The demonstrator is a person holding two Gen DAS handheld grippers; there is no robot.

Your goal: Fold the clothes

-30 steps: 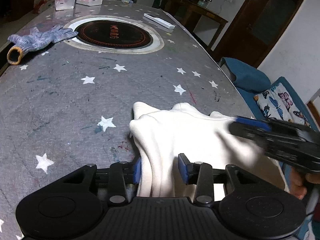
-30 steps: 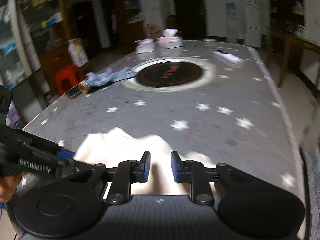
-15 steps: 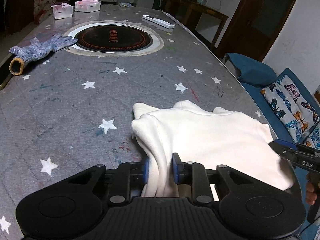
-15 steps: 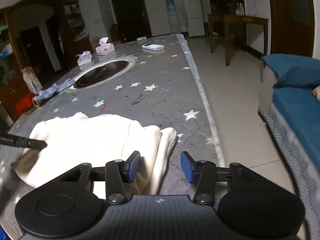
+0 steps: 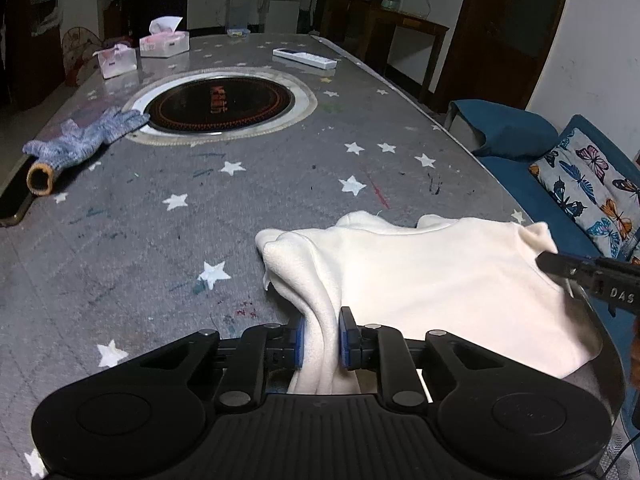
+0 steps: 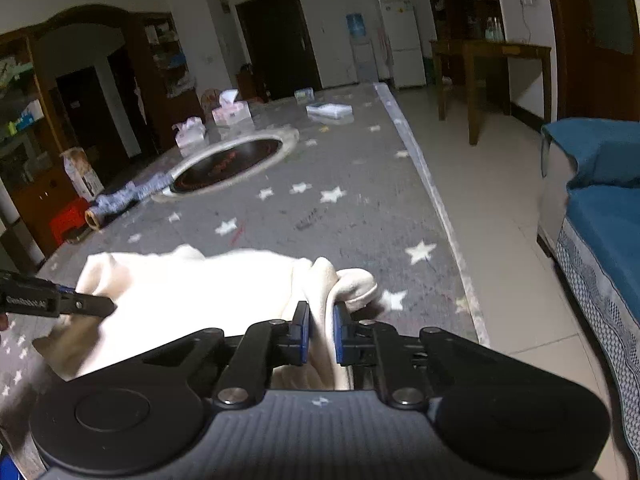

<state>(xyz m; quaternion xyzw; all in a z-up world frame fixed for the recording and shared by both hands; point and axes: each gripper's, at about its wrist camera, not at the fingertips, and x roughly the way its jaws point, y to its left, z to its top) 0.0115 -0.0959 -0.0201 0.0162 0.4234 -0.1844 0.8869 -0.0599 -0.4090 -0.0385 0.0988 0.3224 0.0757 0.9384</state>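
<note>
While the left gripper (image 5: 320,336) pinches one bunched edge of the cream garment (image 5: 432,276), the right gripper (image 6: 320,332) clamps the opposite edge.

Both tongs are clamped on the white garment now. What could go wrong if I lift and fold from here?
1. The left tongs pinch a bunched wad of the white garment, not a single edge, so the fold may come out lumpy.
2. The right tongs grip near the table edge; slack cloth could slide off toward the floor.
3. A long forward sweep might reach the knit glove farther up the table.
</note>
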